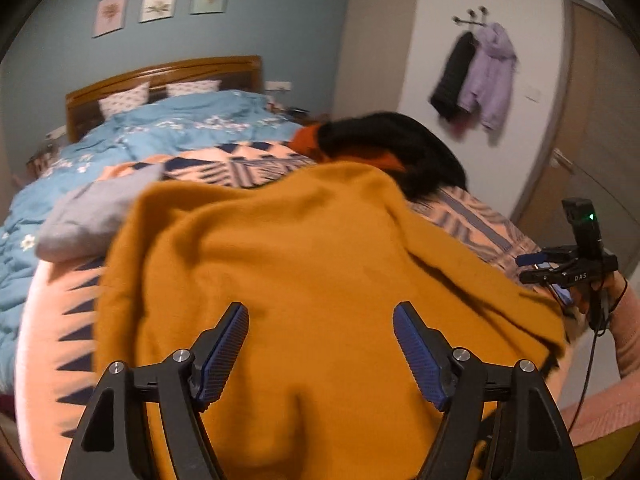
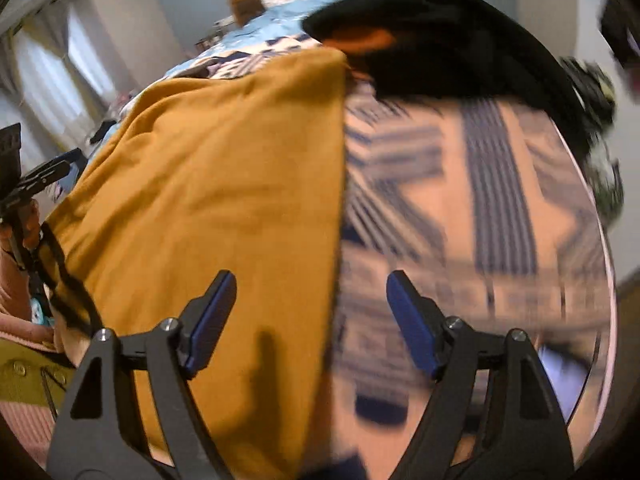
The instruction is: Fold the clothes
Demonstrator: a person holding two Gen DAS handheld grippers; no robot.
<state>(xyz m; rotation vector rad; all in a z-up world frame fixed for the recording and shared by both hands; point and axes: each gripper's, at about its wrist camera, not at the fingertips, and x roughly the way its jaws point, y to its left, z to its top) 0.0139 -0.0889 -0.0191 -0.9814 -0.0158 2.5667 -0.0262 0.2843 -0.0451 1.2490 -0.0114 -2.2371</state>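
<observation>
A mustard-yellow garment (image 1: 304,264) lies spread on a pink patterned blanket (image 1: 48,320) on the bed. My left gripper (image 1: 320,312) is open and empty, just above the garment's near part. My right gripper (image 2: 310,280) is open and empty over the garment's straight right edge (image 2: 340,200), with the garment (image 2: 208,200) to its left and blanket (image 2: 480,220) to its right. The right gripper also shows at the right edge of the left wrist view (image 1: 532,260).
A black and orange garment (image 1: 392,144) lies beyond the yellow one, also in the right wrist view (image 2: 440,40). A grey folded piece (image 1: 88,216) sits at the left. A blue floral duvet (image 1: 160,128), headboard, hung coats (image 1: 480,76) and a door lie behind.
</observation>
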